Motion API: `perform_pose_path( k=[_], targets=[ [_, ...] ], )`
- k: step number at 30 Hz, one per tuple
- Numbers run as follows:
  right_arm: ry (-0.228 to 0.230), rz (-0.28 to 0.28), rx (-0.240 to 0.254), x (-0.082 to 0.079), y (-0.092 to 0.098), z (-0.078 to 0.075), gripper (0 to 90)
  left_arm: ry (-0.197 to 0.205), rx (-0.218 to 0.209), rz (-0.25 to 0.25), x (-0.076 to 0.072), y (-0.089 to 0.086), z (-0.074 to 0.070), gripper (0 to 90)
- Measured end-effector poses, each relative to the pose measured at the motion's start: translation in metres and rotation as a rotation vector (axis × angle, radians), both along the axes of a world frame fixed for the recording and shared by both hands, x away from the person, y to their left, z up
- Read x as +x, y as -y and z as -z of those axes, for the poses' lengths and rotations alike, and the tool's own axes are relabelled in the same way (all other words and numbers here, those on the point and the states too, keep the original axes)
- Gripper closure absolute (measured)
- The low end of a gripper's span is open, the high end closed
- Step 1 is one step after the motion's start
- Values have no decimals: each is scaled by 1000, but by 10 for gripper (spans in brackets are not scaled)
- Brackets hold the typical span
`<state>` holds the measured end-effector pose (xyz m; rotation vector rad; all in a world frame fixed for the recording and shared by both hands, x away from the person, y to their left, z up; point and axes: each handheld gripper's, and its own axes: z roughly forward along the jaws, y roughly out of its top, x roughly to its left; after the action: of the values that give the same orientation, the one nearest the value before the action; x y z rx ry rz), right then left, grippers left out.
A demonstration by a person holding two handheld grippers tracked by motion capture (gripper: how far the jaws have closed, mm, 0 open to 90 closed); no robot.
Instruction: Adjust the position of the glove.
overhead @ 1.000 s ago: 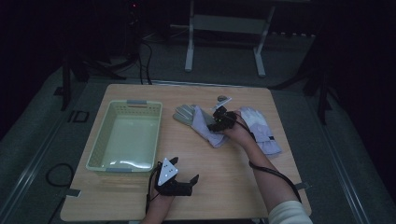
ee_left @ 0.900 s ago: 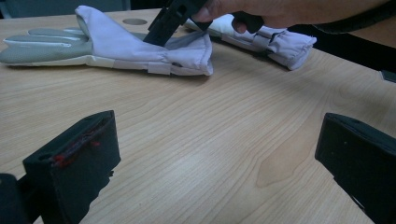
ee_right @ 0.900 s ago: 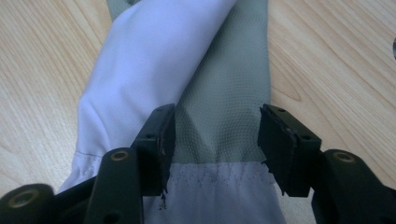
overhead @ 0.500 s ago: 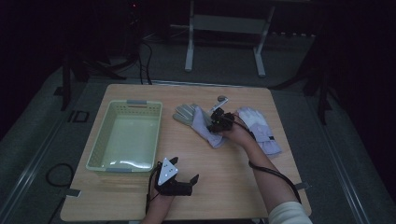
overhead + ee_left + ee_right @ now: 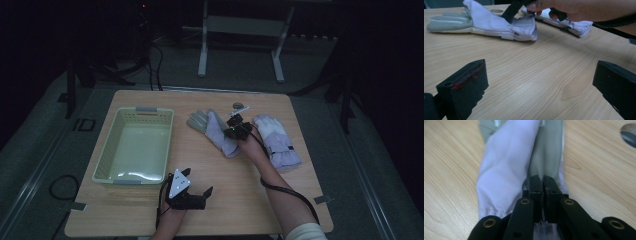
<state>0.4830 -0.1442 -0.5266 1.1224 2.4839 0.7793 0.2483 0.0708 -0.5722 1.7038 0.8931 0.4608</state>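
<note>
Two lavender and grey gloves lie on the wooden table. The left glove (image 5: 212, 131) (image 5: 489, 22) (image 5: 509, 157) lies at the middle, the right glove (image 5: 275, 140) (image 5: 574, 25) beside it. My right gripper (image 5: 235, 129) (image 5: 543, 182) points down on the left glove. Its jaws have just been closing and now pinch a fold of the glove's fabric, which rises a little under them. My left gripper (image 5: 199, 181) (image 5: 541, 75) rests near the table's front edge, open, with bare wood between its jaws.
A pale green slatted basket (image 5: 107, 155) stands empty on the table's left half. A small round grey object (image 5: 239, 106) (image 5: 630, 132) lies just behind the gloves. The right gripper's cable (image 5: 290, 192) trails along the forearm.
The right gripper's jaws have come together on the left glove, bunching its fabric. Both hands have stayed in place.
</note>
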Motion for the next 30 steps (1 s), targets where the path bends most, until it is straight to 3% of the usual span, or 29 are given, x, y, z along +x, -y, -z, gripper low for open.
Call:
perform_pose_path(
  k=[7,13,20,30],
  targets=[
    [29,67,92,-8,8,-16,872,0,1,0,0,0,0,0],
    [54,128,116,-19,12,-31,872,1,1,-3,0,0,0,0],
    [99,249,209,-44,23,-56,872,-1,3,-6,0,0,0,0],
    [166,360,282,-81,34,-77,872,0,3,-11,-1,0,0,0]
  ],
)
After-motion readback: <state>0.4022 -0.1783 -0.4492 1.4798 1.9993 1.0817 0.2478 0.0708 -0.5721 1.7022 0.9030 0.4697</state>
